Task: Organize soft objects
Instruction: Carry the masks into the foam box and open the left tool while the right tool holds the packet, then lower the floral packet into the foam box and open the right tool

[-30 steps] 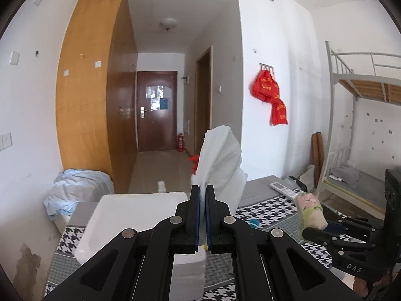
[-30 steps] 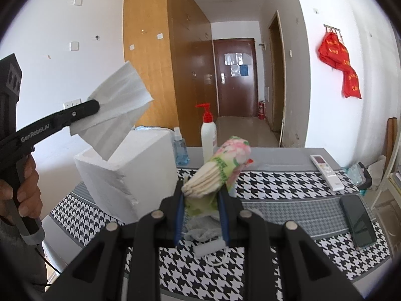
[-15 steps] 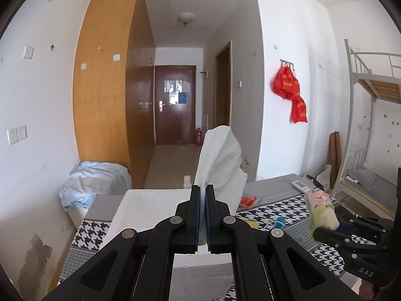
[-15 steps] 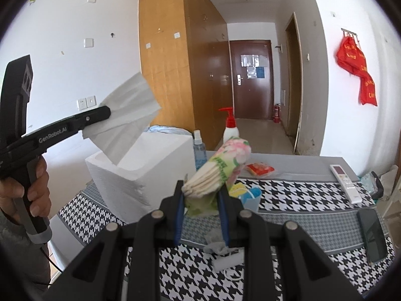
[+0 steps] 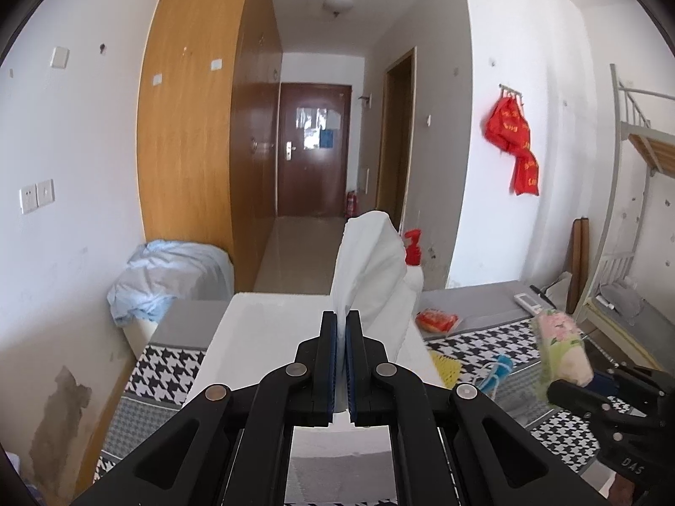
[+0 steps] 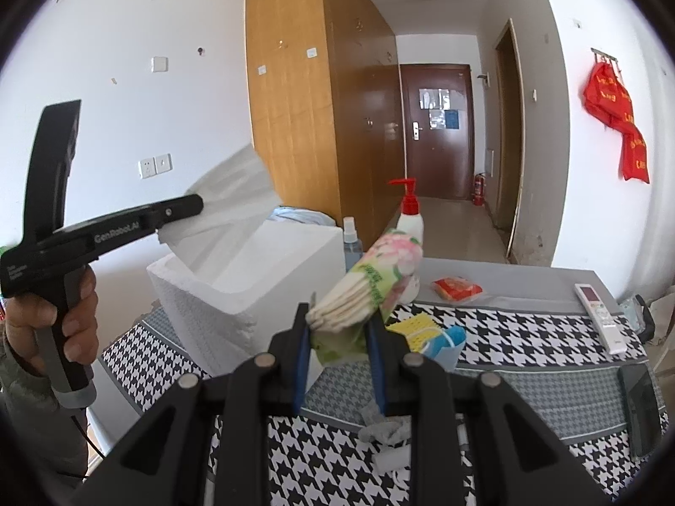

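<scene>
- Tissue, a white crumpled paper sheet (image 5: 371, 270), stands up from between the closed jaws of the left gripper (image 5: 341, 339), pinched at its lower edge and flaring above and to the right of the fingertips.
- In the right wrist view the same sheet (image 6: 230, 215) fans out past the tip of that gripper (image 6: 196, 206), above the near corner of the box.
- A flower-printed soft pack of folded tissues (image 6: 373, 289) is clamped in the right gripper (image 6: 339, 337); it leans up and to the right out of the jaws, with its layered cream edges facing left.
- From the left wrist view this pack (image 5: 561, 348) shows far to the right of the left gripper, held by the right gripper (image 5: 567, 388) over the table.
- A white foam rectangular box (image 5: 274, 337) sits directly below and ahead of the left gripper; in the other view it (image 6: 236, 295) lies to the left of the right gripper.
- The table with a black-and-white houndstooth cloth (image 6: 527, 329) carries the box.
- Ahead of the right gripper stand a white pump bottle with a red top (image 6: 409, 215) and a small clear spray bottle (image 6: 351, 240).
- Ahead and to the right lies a red snack packet (image 6: 457, 287); further right, a white remote control (image 6: 599, 316).
- Just past the right gripper's fingertips sit a yellow sponge (image 6: 415, 331) and a small blue paper bag (image 6: 449, 343).
</scene>
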Demonstrator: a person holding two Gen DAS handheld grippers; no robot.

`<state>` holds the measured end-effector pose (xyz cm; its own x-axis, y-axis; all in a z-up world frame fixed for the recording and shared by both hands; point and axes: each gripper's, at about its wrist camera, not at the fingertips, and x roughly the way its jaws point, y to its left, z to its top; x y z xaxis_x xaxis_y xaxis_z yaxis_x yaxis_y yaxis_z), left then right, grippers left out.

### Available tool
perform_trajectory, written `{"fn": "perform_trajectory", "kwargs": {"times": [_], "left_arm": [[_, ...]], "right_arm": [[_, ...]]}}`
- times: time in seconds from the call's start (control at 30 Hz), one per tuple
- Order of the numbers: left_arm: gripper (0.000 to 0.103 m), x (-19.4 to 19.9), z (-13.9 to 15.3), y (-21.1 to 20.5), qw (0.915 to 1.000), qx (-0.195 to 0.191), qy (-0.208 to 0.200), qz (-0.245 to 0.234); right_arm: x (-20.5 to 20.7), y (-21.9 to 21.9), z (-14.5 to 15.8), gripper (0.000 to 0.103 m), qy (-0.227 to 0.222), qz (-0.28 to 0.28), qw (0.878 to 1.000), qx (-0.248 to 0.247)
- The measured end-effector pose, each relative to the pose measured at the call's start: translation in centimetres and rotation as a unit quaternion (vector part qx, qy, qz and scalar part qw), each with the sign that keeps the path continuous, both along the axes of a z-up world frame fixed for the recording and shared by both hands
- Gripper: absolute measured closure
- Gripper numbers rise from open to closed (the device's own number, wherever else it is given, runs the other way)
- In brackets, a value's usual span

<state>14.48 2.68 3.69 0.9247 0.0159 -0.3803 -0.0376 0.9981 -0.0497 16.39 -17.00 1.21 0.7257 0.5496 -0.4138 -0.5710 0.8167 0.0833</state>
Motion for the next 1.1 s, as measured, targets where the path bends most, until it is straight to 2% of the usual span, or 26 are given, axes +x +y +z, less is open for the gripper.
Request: {"fn": "perform_trajectory", "kwargs": {"times": [0.47,0.57,0.6,0.63,0.67,0.7,0.73,0.9,1.1], "left_arm": [[0.099,1.8,-1.8,1.5,0.9988,-0.008,0.049,0.001],[0.095,1.7,-1.9,1.9,0.9987,-0.007,0.050,0.003],[0.086,1.6,-1.9,2.0,0.9987,-0.008,0.050,0.003],[0.069,1.5,-1.9,2.1,0.9987,-0.010,0.049,0.001],[0.059,1.4,-1.9,2.3,0.9989,-0.012,0.046,0.001],[0.038,1.2,-1.8,2.4,0.9991,-0.012,0.040,0.005],[0.024,1.0,-1.7,2.6,0.9993,-0.011,0.033,0.009],[0.005,0.4,-1.3,3.1,0.9997,-0.015,0.008,0.019],[0.001,-0.4,-1.3,3.9,0.9995,-0.011,-0.004,0.031]], "right_arm": [[0.7,1.4,-0.1,0.074,0.002,0.000,1.000,-0.010],[0.7,1.8,0.0,0.074,0.001,0.002,1.000,-0.011],[0.7,2.0,0.1,0.074,0.000,0.003,1.000,-0.011],[0.7,2.1,0.1,0.074,0.000,0.004,1.000,-0.011],[0.8,2.3,0.1,0.074,-0.001,0.005,1.000,-0.012],[0.9,2.5,0.2,0.074,-0.002,0.006,1.000,-0.012],[0.9,2.7,0.2,0.074,-0.002,0.007,1.000,-0.013],[0.9,3.5,0.2,0.074,-0.002,0.009,1.000,-0.018],[1.0,4.4,0.6,0.074,-0.008,0.012,1.000,-0.017]]}}
